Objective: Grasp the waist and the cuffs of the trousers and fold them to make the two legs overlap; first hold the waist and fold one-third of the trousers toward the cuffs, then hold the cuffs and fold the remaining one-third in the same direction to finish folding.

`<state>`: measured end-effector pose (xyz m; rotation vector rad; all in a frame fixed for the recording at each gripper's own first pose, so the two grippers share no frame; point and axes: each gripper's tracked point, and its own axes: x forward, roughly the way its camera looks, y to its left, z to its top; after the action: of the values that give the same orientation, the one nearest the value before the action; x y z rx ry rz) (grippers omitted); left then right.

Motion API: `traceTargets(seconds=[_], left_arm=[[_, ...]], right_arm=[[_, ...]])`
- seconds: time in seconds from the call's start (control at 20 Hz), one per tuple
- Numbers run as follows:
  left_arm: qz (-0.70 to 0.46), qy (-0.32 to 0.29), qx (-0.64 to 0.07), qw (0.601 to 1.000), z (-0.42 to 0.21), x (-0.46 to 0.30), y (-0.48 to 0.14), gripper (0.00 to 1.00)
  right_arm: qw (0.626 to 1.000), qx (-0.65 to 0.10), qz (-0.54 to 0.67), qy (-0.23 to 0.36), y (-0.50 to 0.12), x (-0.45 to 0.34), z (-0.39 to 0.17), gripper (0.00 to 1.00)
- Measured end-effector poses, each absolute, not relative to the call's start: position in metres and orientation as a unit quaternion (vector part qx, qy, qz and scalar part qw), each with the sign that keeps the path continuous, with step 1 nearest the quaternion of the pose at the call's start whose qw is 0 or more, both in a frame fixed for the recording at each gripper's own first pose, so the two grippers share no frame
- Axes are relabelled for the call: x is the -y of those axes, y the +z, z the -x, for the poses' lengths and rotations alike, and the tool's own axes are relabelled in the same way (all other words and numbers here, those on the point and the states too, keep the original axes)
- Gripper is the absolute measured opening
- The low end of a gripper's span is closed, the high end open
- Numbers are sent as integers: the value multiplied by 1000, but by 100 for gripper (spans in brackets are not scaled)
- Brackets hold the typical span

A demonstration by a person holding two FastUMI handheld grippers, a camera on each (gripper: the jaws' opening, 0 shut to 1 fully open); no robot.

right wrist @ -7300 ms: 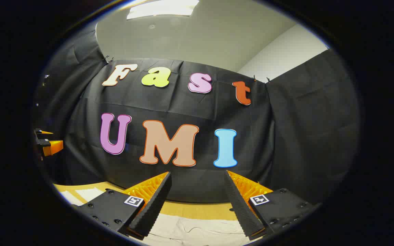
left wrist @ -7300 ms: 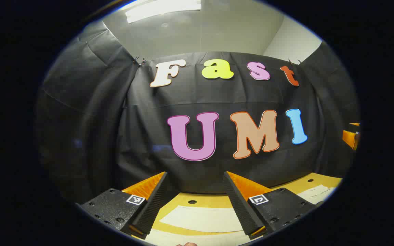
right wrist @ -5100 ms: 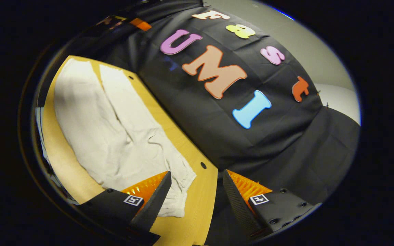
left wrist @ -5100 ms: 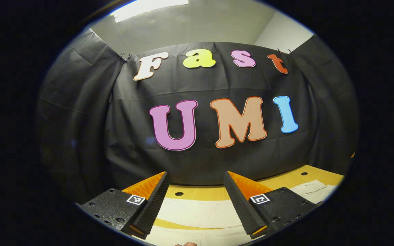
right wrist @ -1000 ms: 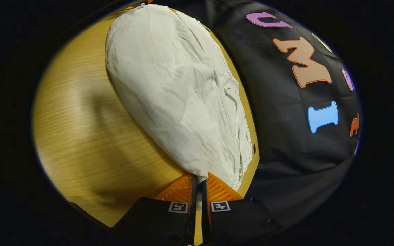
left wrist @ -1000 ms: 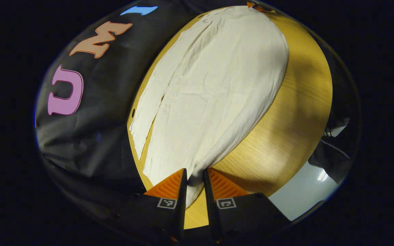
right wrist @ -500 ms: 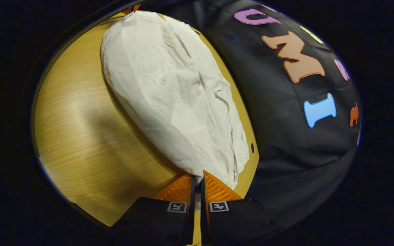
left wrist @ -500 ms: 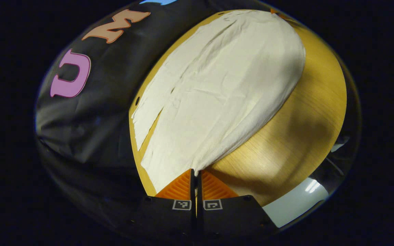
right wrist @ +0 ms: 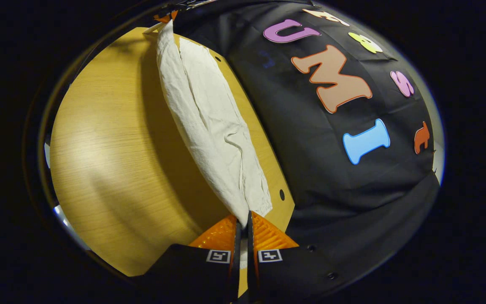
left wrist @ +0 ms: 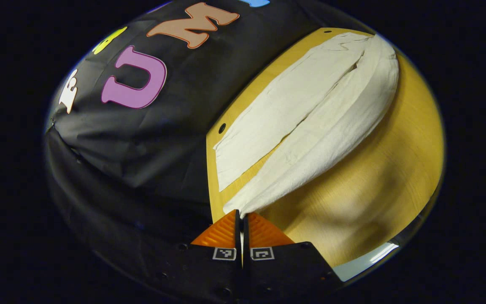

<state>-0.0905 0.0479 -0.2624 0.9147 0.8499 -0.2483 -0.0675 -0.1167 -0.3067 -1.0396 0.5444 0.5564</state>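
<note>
Both hand-held grippers (left wrist: 241,215) (right wrist: 243,217) on trousers (left wrist: 310,122)

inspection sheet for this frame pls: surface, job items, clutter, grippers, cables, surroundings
Surface: wooden table, bare wood beside the cloth, small holes along its far edge.
Job's things: pale trousers, near leg raised from both ends over the far leg.
Clutter: nothing seen.
Grippers: left gripper shut on a cuff; right gripper shut on the waist end.
Cables: nothing seen.
Surroundings: black cloth wall behind the table.
</note>
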Motion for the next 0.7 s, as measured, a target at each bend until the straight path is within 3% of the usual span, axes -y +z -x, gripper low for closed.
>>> traceTargets(seconds=[0.35,0.7], left_arm=[[-417,-100,-369,824,32,-45,-246,0],[-403,-105,-321,850,-70,-47,-230,0]], right_arm=[[819,-229,479,219,-274,111,25,10],[822,-215,494,185,-262,86,-32,10]])
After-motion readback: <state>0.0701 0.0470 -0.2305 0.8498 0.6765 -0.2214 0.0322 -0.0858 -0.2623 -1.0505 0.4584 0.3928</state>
